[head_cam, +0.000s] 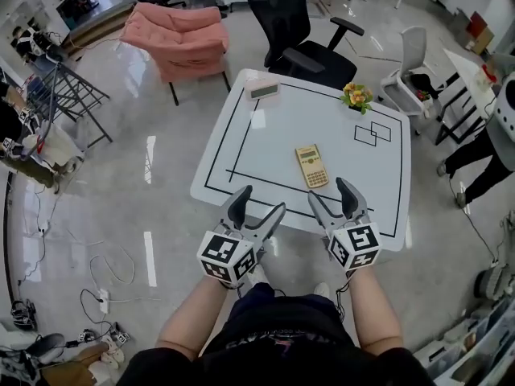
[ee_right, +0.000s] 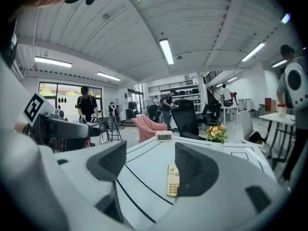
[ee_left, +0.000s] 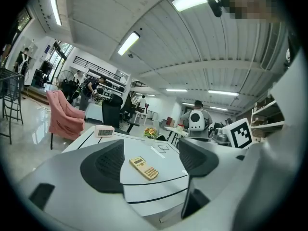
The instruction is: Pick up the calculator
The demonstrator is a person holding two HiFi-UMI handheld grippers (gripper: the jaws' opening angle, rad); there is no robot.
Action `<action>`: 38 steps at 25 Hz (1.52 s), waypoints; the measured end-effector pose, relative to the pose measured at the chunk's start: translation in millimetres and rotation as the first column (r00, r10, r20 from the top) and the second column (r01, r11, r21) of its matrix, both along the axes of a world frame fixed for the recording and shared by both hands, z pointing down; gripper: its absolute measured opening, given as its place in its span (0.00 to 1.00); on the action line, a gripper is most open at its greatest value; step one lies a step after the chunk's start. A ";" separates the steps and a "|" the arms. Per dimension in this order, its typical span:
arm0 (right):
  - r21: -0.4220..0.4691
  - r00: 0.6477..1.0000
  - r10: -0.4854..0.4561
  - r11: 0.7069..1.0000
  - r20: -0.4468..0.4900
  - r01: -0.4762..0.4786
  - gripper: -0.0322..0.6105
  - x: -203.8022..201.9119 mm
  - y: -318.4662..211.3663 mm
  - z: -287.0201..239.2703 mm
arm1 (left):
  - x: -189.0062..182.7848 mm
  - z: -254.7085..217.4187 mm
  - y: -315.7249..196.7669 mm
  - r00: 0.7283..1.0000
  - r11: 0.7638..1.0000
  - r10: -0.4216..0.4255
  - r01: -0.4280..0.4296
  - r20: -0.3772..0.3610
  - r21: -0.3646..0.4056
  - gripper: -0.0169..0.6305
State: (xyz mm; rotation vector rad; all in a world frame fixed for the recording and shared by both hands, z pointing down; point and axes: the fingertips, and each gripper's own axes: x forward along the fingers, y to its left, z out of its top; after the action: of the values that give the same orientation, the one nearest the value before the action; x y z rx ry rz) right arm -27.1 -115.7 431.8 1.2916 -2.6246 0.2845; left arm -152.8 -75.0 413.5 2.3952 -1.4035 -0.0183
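Head view, white lined table (head_cam: pixel 322 127) on glossy floor (head_cam: pixel 153 111), calculator (head_cam: pixel 311 166) flat, left hand-held gripper (head_cam: pixel 261 199) and right hand-held gripper (head_cam: pixel 330 189) spread.

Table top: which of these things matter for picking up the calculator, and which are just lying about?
For the job: calculator, left claw and right claw, both open and empty.
Just lying about: desk clock, flowers, pink chair, black office chair.

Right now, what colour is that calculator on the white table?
The calculator is pale yellow, with a greyish display at its top; the head view shows it best.
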 end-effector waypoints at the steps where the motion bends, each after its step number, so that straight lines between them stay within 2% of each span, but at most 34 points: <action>1: -0.004 1.000 0.011 1.000 -0.005 -0.011 0.51 -4.1 -2.5 1.8 | -4.7 0.3 -3.7 1.000 1.000 0.011 -0.011 -0.003 -0.001 0.56; 9: -0.024 0.995 0.098 0.995 -0.033 -0.099 0.51 -27.4 -19.7 12.8 | -31.6 3.1 -26.1 0.995 0.996 0.092 -0.093 -0.024 -0.001 0.56; 17: -0.039 0.989 0.119 0.992 -0.083 -0.122 0.52 -39.5 -28.4 20.7 | -46.6 1.9 -39.2 0.993 0.994 0.106 -0.106 -0.051 0.009 0.56; 28: -0.115 0.985 0.113 0.985 -0.127 -0.128 0.53 -27.2 -49.9 53.3 | -35.7 11.0 -53.3 0.993 0.994 0.107 -0.107 -0.046 -0.018 0.56; 38: -0.231 0.983 0.081 0.966 -0.164 -0.118 0.55 -5.2 -77.7 106.7 | -12.2 34.0 -84.0 0.996 0.992 0.088 -0.091 -0.032 -0.089 0.56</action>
State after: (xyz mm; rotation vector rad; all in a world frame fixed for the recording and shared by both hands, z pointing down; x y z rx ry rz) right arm -32.3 -193.4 538.5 1.3079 -2.3191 0.4816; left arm -164.9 -159.0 447.5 2.3709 -1.2559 0.0336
